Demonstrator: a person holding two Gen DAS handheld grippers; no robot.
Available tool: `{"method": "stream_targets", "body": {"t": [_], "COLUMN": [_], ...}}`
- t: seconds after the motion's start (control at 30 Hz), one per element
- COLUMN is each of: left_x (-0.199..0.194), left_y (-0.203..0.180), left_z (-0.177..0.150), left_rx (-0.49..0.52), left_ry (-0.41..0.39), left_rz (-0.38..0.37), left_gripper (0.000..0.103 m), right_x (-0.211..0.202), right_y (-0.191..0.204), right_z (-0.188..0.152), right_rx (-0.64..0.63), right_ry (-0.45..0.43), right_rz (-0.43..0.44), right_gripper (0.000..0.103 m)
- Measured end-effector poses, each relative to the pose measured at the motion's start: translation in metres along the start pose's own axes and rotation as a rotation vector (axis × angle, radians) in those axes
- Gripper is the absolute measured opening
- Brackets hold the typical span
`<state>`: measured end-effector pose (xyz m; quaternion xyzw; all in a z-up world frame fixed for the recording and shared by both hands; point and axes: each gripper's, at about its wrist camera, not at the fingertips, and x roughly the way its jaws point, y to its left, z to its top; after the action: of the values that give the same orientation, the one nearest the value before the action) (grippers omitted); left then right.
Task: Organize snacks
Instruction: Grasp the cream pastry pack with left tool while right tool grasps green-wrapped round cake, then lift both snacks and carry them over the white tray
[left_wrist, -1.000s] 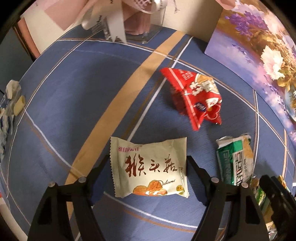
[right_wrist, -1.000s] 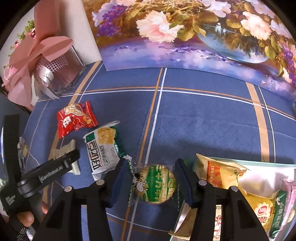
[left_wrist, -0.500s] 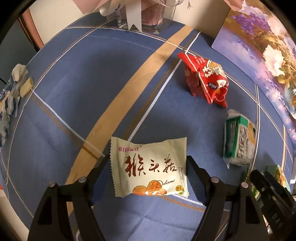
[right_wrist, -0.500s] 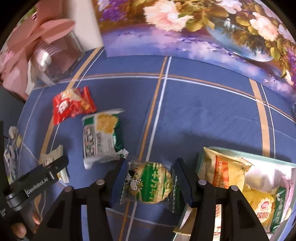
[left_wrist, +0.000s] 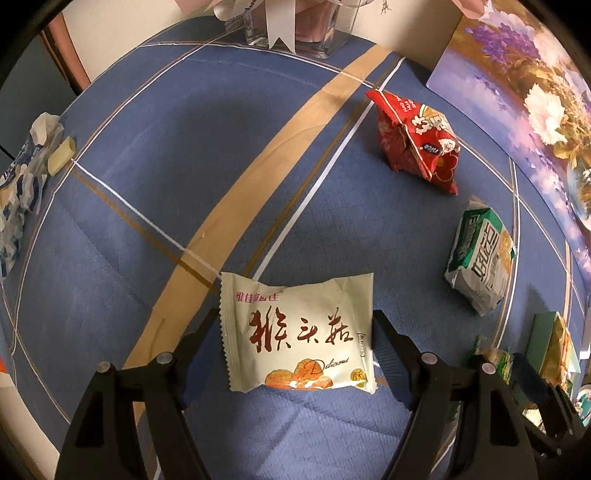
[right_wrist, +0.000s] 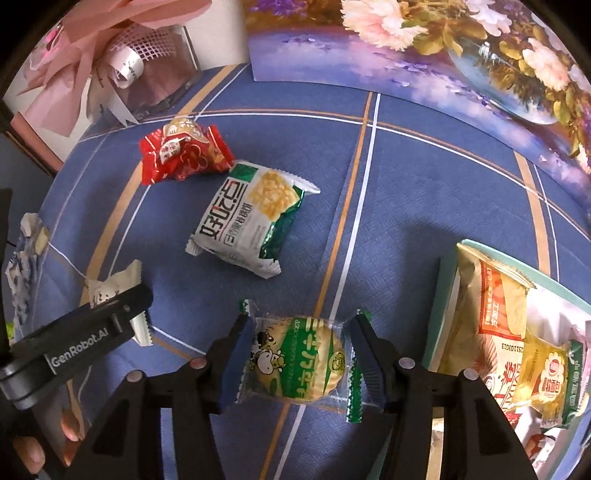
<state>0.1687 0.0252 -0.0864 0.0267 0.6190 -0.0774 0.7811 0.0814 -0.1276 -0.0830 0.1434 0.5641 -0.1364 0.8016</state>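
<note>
My left gripper (left_wrist: 295, 321) is shut on a cream snack packet (left_wrist: 299, 332) with red lettering, held just above the blue checked cloth. The jaws of my right gripper (right_wrist: 301, 325) are opening. A green round-cracker packet (right_wrist: 299, 363) lies between them on the cloth, and the pads no longer squeeze it. A red packet (right_wrist: 184, 153) and a green-and-white packet (right_wrist: 251, 221) lie further off on the cloth. At the right stands a teal box (right_wrist: 443, 295) holding several snack bags.
A glass vase with pink ribbon (right_wrist: 155, 74) stands at the back left, and a flower painting (right_wrist: 406, 55) leans along the back. A crumpled blue-and-white wrapper (left_wrist: 18, 192) lies at the cloth's left edge. Fingers of a hand (right_wrist: 29, 454) show at the lower left.
Both grippers have shifted across the cloth, the left still carrying the cream packet. The right jaws have widened, and the green round packet now lies flat instead of tilted.
</note>
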Motion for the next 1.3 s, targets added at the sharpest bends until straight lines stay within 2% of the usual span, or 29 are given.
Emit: {"method": "stream_targets", "body": {"t": [0.6, 0.73, 0.8, 0.87, 1.0, 1.1, 1.17, 1.3], "left_x": [0.002, 0.002, 0.004, 0.006, 0.008, 0.008, 0.005, 0.002], "left_y": [-0.005, -0.005, -0.004, -0.004, -0.006, -0.006, -0.006, -0.005], "left_z": [-0.025, -0.03, -0.027, -0.027, -0.029, -0.028, -0.029, -0.034], "left_rx": [-0.009, -0.014, -0.018, -0.019, -0.017, -0.021, -0.022, -0.027], "left_ry": [0.03, 0.032, 0.035, 0.037, 0.04, 0.034, 0.024, 0.022], "left_rz": [0.003, 0.002, 0.0, 0.0, 0.003, 0.0, -0.004, -0.015], "left_gripper": [0.079, 0.079, 0.079, 0.079, 0.079, 0.075, 0.068, 0.065], "right_x": [0.014, 0.017, 0.017, 0.015, 0.01, 0.004, -0.001, -0.012], "right_y": [0.037, 0.036, 0.035, 0.033, 0.027, 0.021, 0.018, 0.007], "right_z": [-0.018, -0.023, -0.024, -0.026, -0.031, -0.034, -0.037, -0.04], "right_rx": [-0.087, -0.06, -0.043, -0.028, 0.023, 0.05, 0.066, 0.096], "right_ry": [-0.005, -0.012, -0.011, -0.024, -0.057, -0.075, -0.09, -0.109], "right_rz": [-0.104, -0.09, -0.087, -0.095, -0.06, -0.053, -0.046, -0.025], "right_gripper": [0.074, 0.074, 0.071, 0.06, 0.053, 0.048, 0.044, 0.035]}}
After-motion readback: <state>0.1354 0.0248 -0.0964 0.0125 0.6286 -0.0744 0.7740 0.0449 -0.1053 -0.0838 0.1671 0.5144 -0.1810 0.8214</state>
